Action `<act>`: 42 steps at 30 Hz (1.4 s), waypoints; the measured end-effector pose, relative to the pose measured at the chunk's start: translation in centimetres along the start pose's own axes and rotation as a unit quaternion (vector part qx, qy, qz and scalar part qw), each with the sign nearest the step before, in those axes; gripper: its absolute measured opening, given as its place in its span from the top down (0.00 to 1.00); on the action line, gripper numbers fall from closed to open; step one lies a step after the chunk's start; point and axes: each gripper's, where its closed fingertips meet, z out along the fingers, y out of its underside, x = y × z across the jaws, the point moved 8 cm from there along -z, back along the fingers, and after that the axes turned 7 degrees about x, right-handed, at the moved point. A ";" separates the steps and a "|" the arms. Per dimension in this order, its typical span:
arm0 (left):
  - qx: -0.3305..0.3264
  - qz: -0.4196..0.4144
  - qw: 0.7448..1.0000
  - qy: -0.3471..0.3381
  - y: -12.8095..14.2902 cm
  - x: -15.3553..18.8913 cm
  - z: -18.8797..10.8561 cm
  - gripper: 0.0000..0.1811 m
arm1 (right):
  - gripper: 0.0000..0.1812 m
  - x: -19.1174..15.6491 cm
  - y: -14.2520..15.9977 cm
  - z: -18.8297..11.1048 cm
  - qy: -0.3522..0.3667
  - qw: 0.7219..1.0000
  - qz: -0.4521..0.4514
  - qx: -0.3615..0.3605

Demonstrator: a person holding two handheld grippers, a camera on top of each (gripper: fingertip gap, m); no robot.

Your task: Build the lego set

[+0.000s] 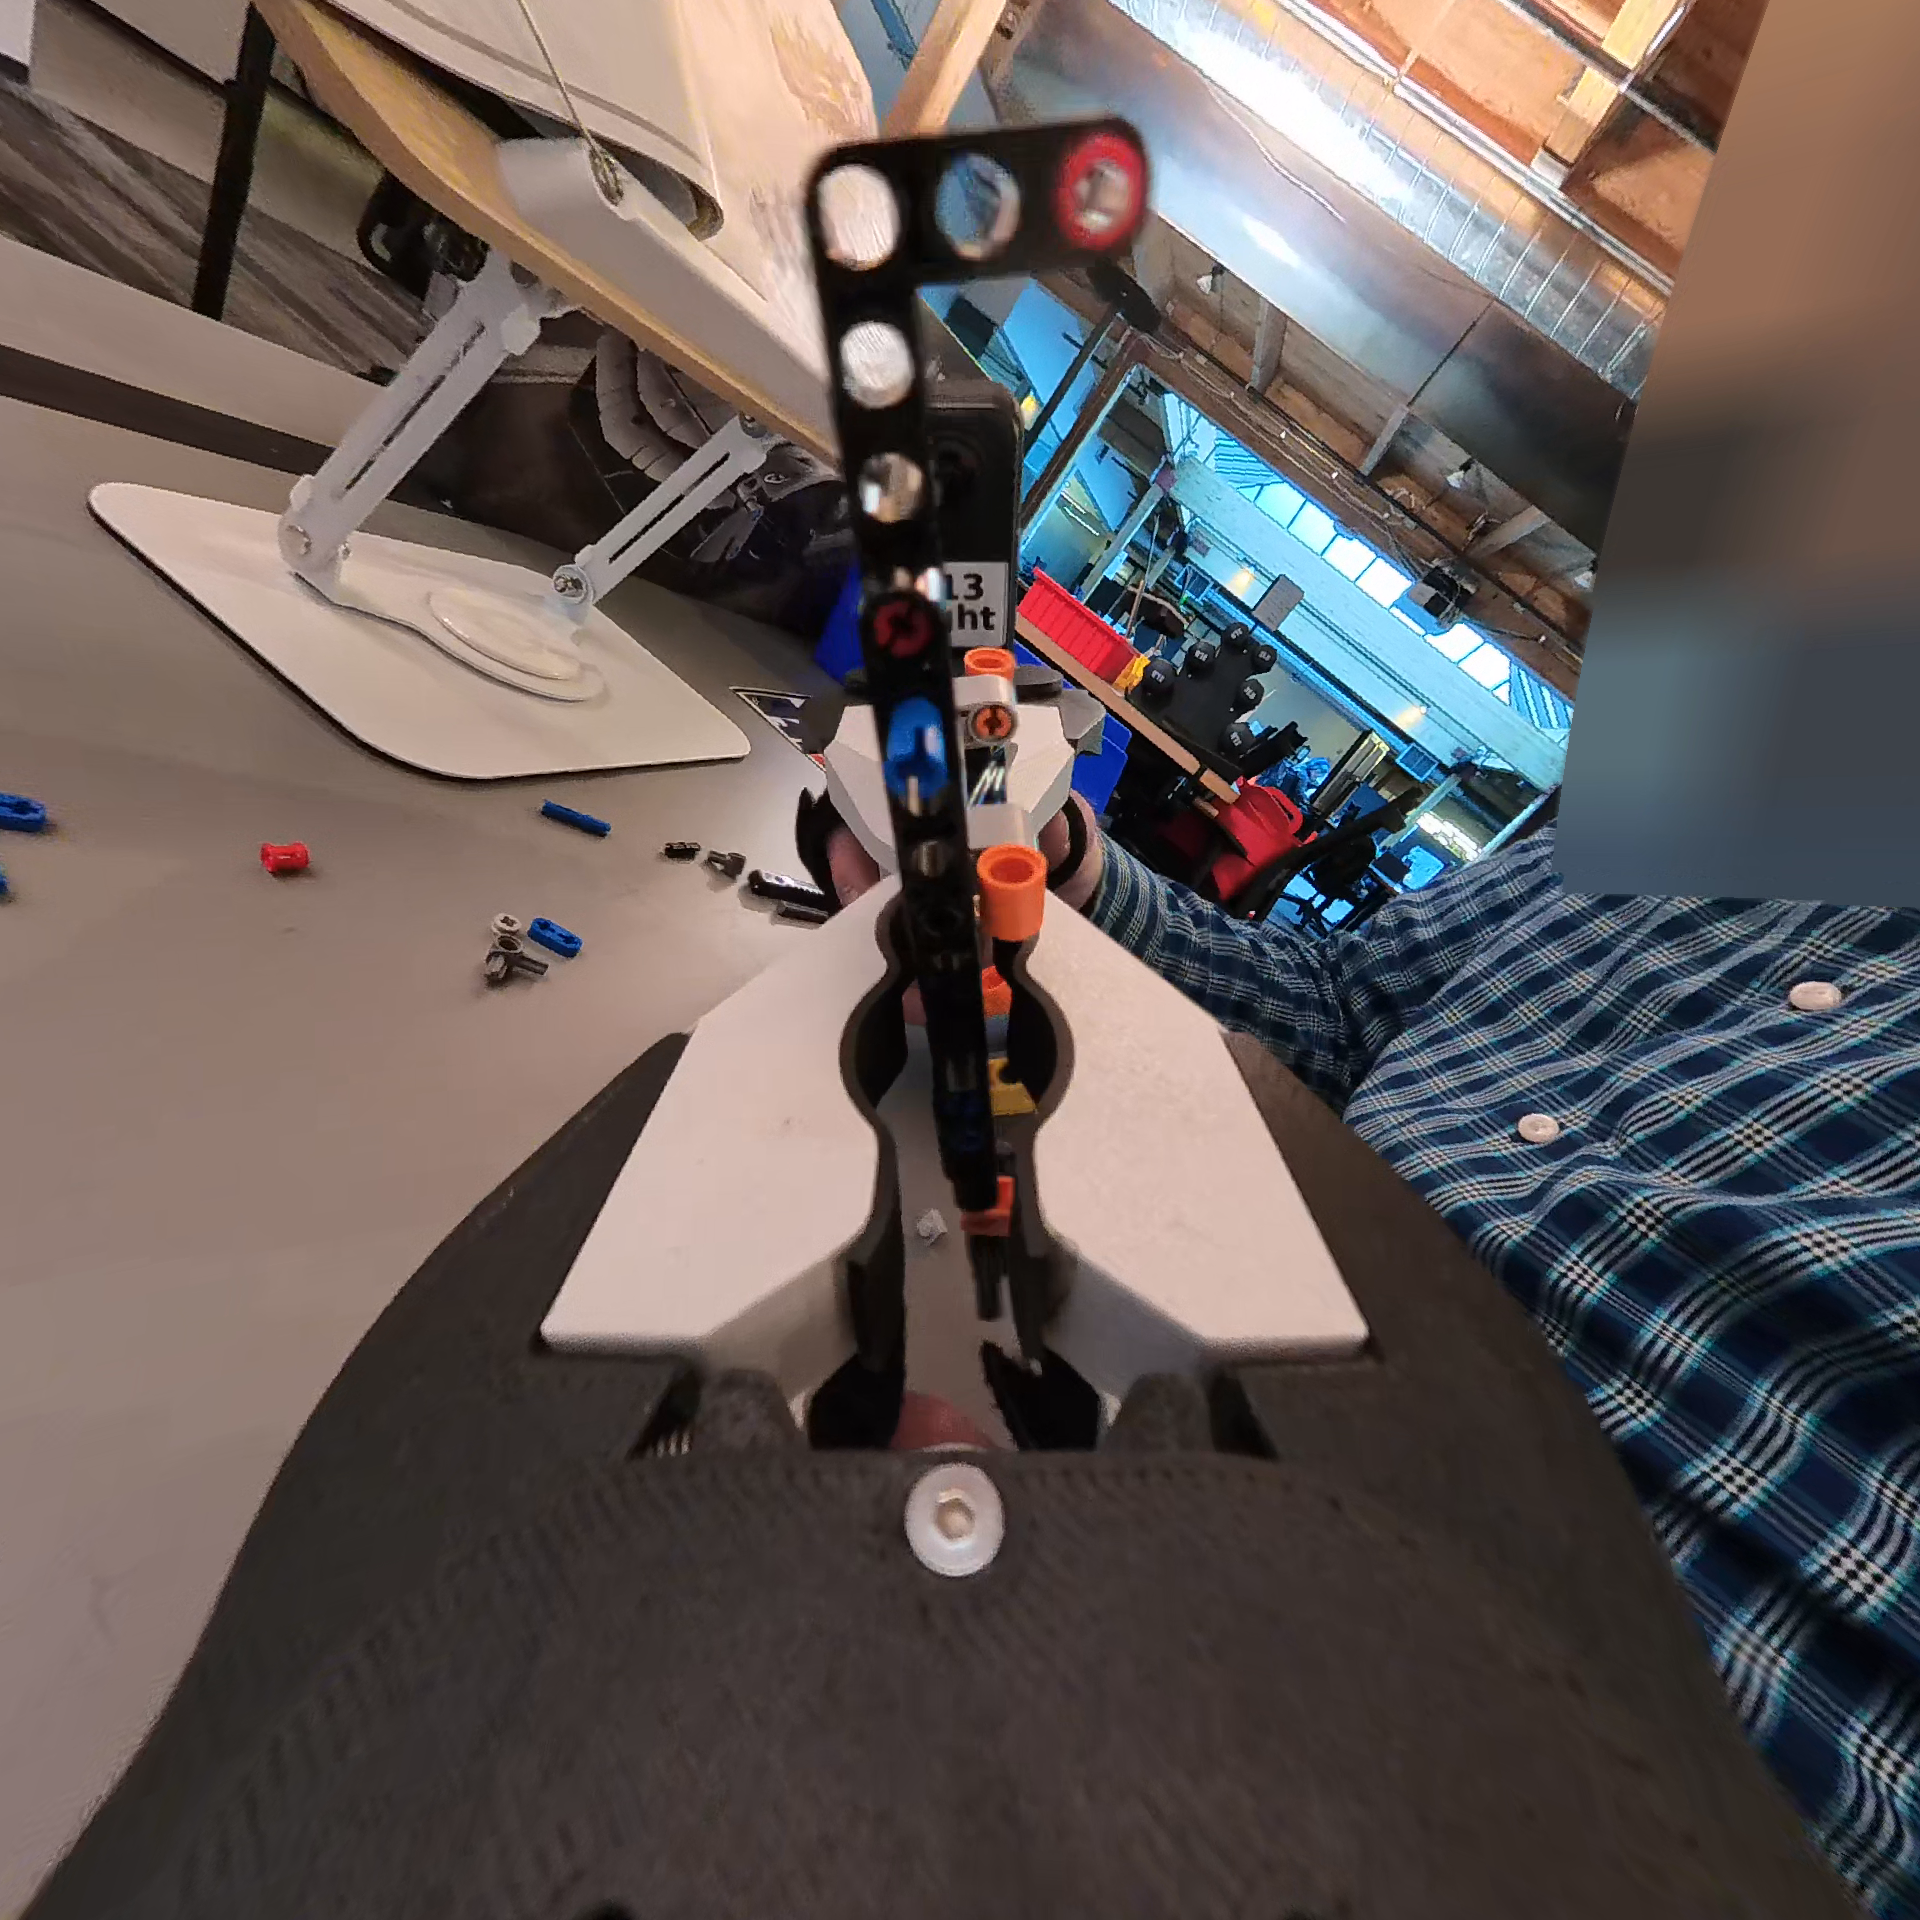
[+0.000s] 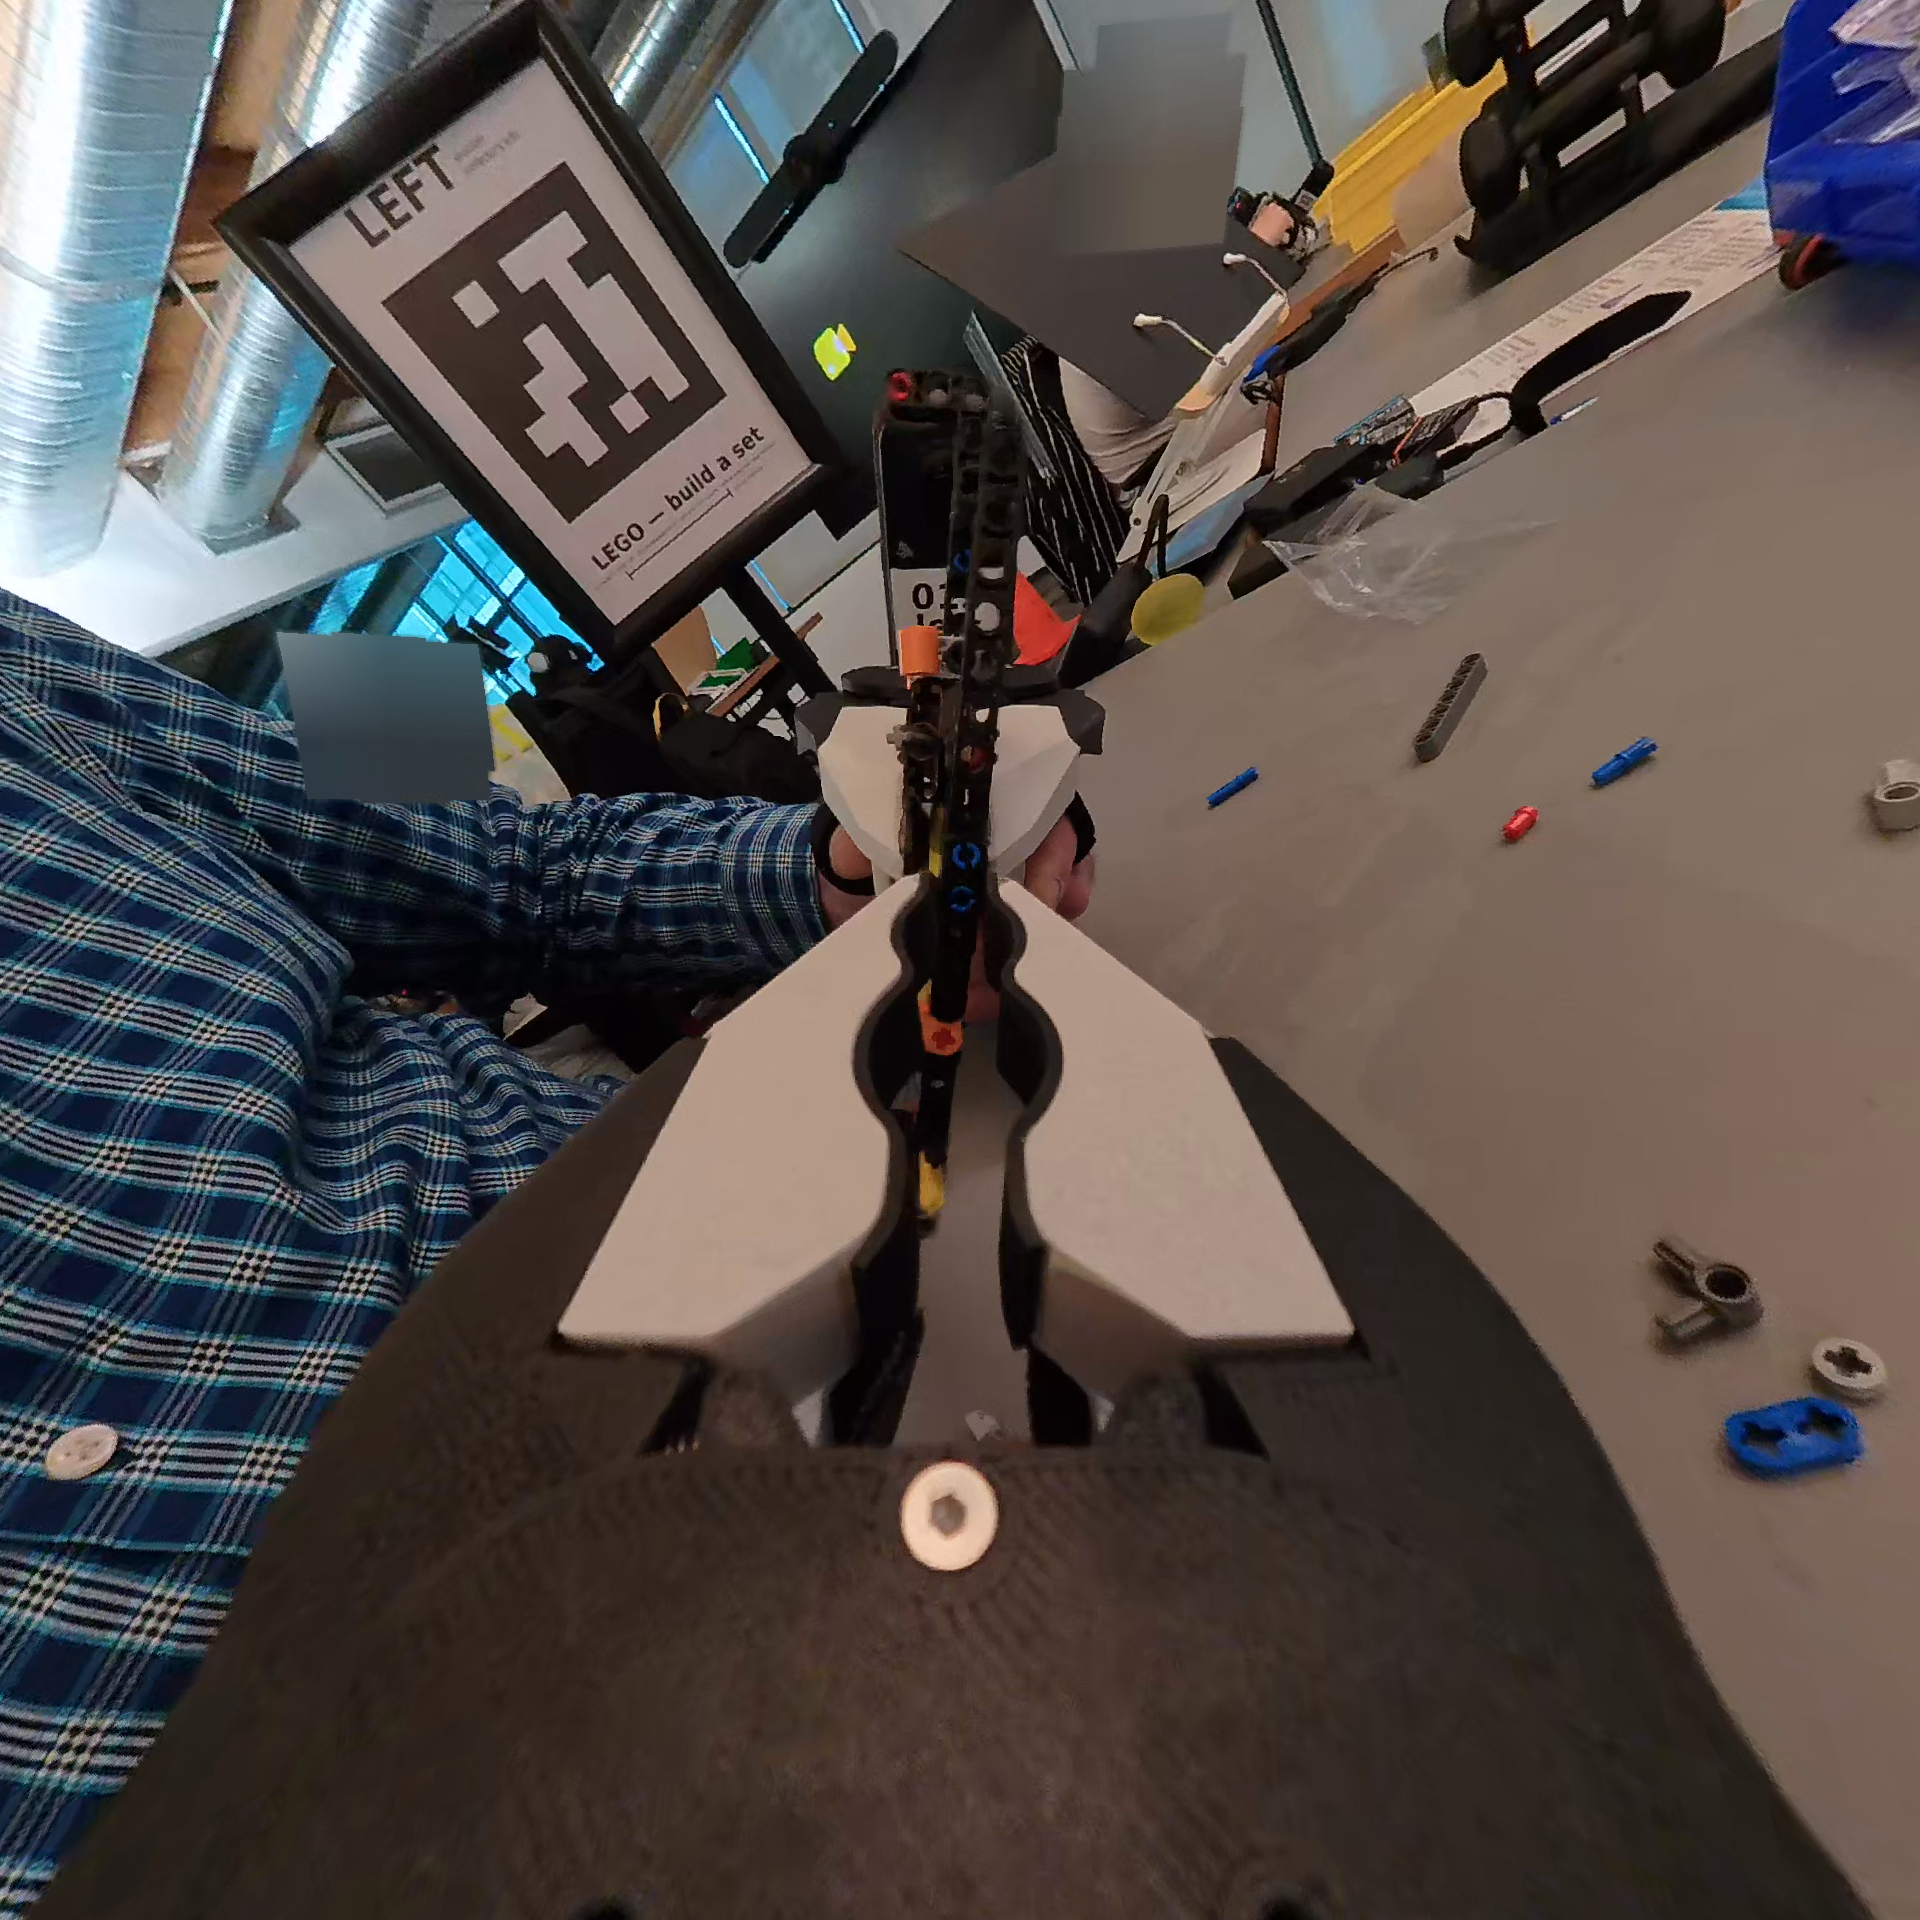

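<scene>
left gripper (image 1: 940,1039) pinching black beam assembly (image 1: 894,499), centre frame | right gripper (image 2: 951,997) clamped on same assembly (image 2: 961,644) | partly built, judged | loose pins (image 2: 1621,764) unused on table (image 2: 1455,1039), right side

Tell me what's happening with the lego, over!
Left tongs shut on the black lego beam. Right tongs shut on it too. Held above the grey table, loose pieces below. Nothing blocking.

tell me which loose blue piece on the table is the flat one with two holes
The blue two-hole connector beside the round grey bush; the other blue pieces are thin pins.
</scene>
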 end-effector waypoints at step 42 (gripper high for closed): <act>-0.029 0.009 0.999 -0.025 -0.6 -0.8 -1.3 0.97 | 0.97 1.4 -0.9 -1.7 -0.001 0.995 0.059 0.080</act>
